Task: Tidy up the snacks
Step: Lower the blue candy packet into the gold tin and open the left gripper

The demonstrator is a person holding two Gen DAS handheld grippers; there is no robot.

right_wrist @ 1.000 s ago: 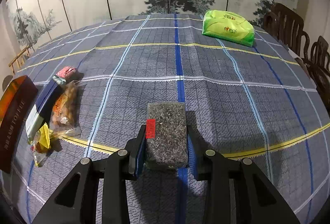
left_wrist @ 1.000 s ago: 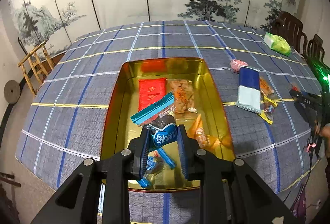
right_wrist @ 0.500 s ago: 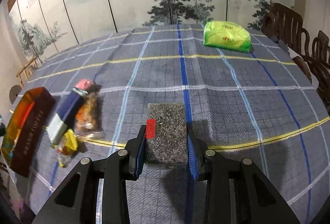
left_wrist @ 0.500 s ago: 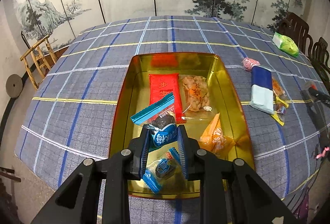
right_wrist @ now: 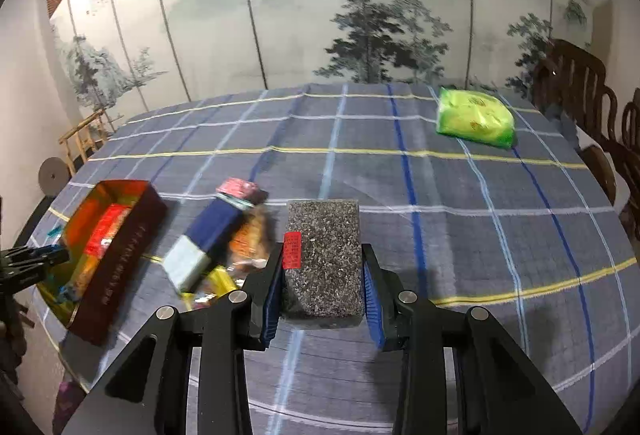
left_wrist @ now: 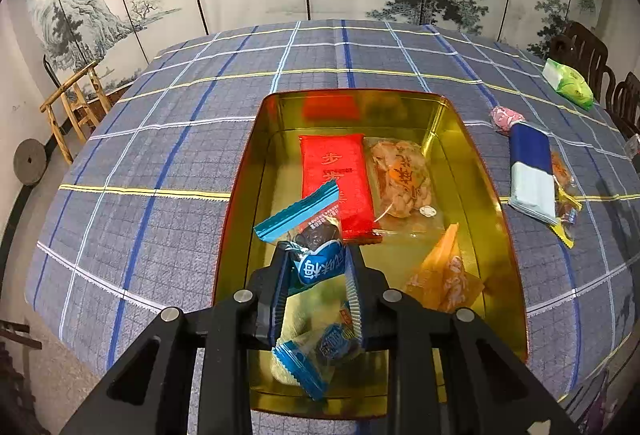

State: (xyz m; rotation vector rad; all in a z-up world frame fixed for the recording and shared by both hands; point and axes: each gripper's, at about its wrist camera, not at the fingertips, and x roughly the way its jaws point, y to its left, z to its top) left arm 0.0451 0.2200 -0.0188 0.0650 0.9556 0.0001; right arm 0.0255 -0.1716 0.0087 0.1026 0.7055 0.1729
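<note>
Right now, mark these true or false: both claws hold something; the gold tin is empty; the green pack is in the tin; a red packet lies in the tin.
1. Both claws hold something: true. The left claw grips a blue plum candy wrapper; the right claw grips a speckled grey block.
2. The gold tin is empty: false, it holds several snacks.
3. The green pack is in the tin: false, it lies on the tablecloth.
4. A red packet lies in the tin: true.

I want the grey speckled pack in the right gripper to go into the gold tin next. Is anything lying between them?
Yes. Between the grey speckled pack and the gold tin, a blue-and-white packet and loose snacks lie on the cloth; lifting over them should clear.
</note>
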